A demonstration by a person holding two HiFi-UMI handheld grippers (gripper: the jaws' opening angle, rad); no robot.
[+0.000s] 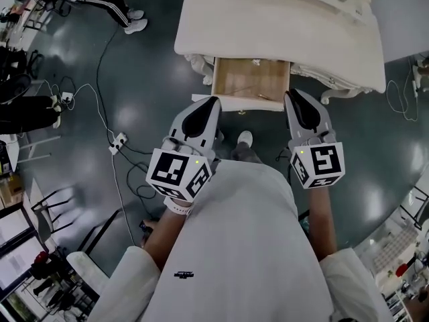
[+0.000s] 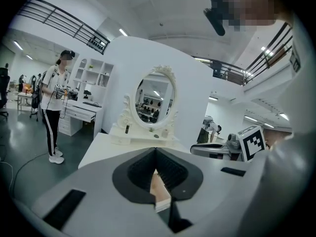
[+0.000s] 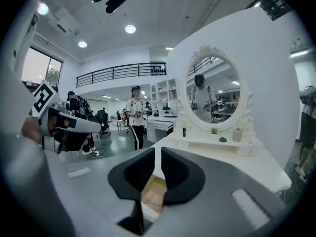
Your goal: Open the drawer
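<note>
Task object: shallow drawer (image 1: 251,79), pale wood inside, white front panel. It stands pulled well out from front edge of white dressing table (image 1: 268,25), under middle of tabletop. Interior nearly bare, a few small scraps on wooden bottom.

Tools: left gripper (image 1: 213,102) just off table's front, by drawer's left corner. Jaw tips meet, nothing between them (image 2: 156,151). Drawer wood shows below.

Likewise right gripper (image 1: 291,98), by drawer's right corner. Jaws stand narrowly apart, empty (image 3: 158,151).

At table's back: oval mirror (image 3: 212,90) in ornate white frame.
</note>
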